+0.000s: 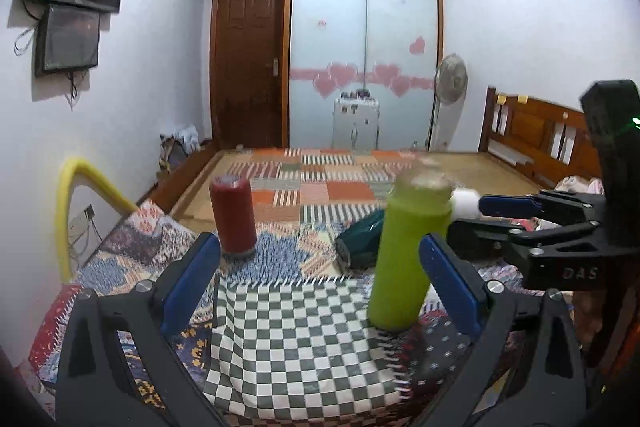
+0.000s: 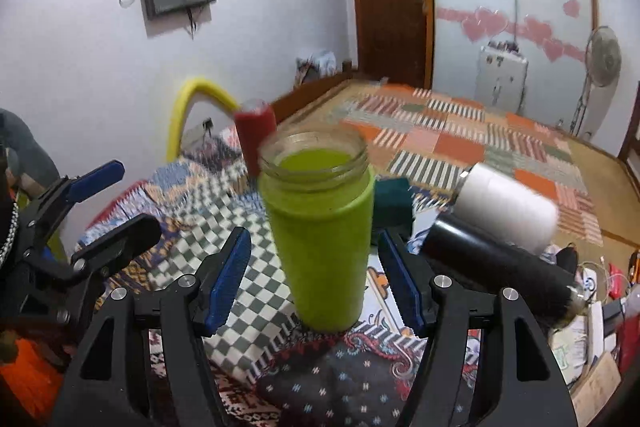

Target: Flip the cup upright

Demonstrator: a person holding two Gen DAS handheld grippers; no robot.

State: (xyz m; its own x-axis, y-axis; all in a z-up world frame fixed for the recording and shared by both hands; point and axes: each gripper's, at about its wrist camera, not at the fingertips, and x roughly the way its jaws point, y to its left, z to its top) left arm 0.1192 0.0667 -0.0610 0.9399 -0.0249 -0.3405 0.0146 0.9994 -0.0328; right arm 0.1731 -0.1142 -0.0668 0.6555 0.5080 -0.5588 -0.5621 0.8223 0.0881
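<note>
A lime-green cup with a clear glass rim (image 2: 320, 235) stands upright, mouth up, on the patterned cloth; it also shows in the left wrist view (image 1: 408, 251). My right gripper (image 2: 316, 287) is open, its blue pads on either side of the cup's lower body without touching it. My left gripper (image 1: 320, 291) is open and empty, to the left of the green cup. A red cup (image 1: 233, 215) stands upside down farther back on the left, also in the right wrist view (image 2: 256, 139).
A black and white bottle (image 2: 504, 239) lies on its side to the right. A dark teal object (image 1: 360, 239) lies behind the green cup. A yellow foam hoop (image 1: 80, 195) rises at the left. A checkered cloth (image 1: 296, 331) covers the bed.
</note>
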